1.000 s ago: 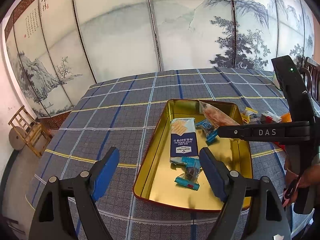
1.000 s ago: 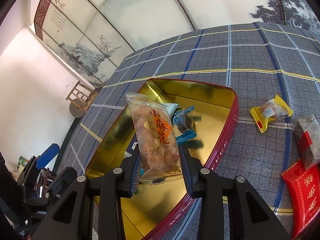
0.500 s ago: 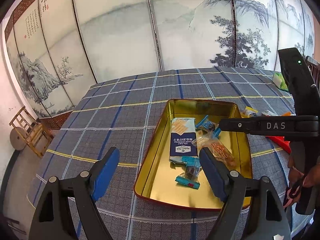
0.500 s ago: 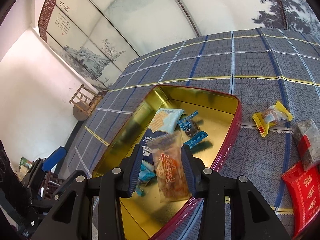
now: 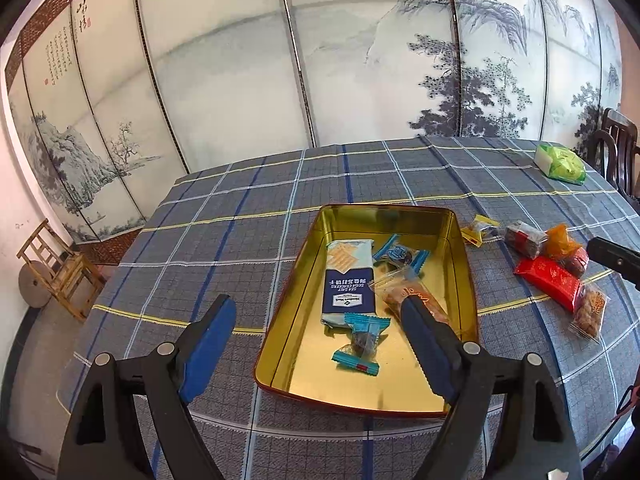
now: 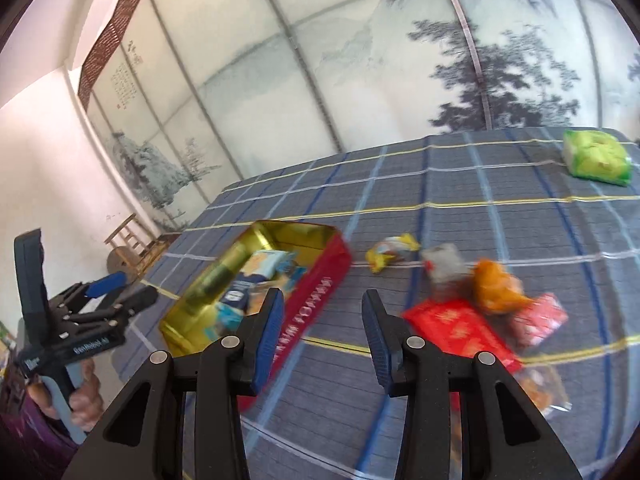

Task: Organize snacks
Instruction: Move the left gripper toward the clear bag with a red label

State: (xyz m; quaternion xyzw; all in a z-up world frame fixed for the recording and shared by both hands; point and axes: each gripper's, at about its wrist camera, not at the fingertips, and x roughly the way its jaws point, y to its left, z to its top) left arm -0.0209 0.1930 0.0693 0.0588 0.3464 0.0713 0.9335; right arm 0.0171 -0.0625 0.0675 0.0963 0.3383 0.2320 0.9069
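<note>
- On your cracker packet (image 5: 349, 280) in the gold tin (image 5: 466, 280), dark blue half: "SEA SALT SODA CRACKERS", upside down to your left camera. Logo line beneath is too small to read.
- Your left gripper's body (image 6: 76, 350) carries white lettering; too blurred to read.
- Red tin wall (image 6: 320, 292): gold lettering, blurred, unreadable.
- Red packet (image 5: 550, 278): gold characters, illegible.
- Screen's left panel (image 5: 60, 56): calligraphy columns, too small to read.
</note>
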